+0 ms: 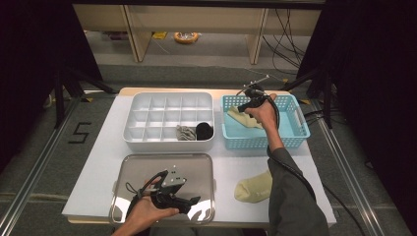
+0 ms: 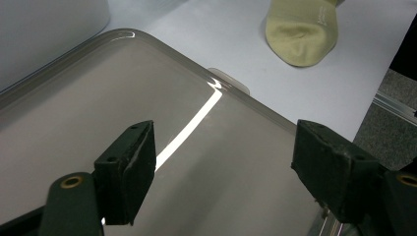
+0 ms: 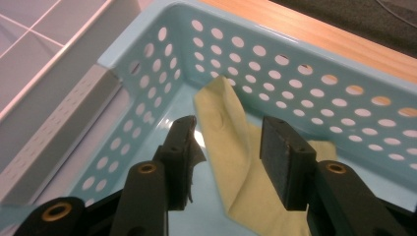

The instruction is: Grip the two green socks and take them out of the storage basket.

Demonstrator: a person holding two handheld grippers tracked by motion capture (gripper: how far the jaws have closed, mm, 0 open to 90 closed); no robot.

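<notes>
Your right gripper (image 3: 228, 162) hanging parted over yellow sock (image 3: 236, 147) in blue basket (image 3: 314, 73), jaws not touching it. High view showing second sock (image 1: 253, 187) on table. Left gripper (image 2: 221, 172) hovering released over metal tray (image 2: 74, 113); basket sock half hidden by jaws.

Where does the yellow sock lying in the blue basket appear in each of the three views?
High view: yellow sock in the blue basket's left half, under the right gripper.
Left gripper view: not in it.
Right gripper view: sock at centre, between the jaws.
Shared landmark: the basket's perforated wall.
</notes>
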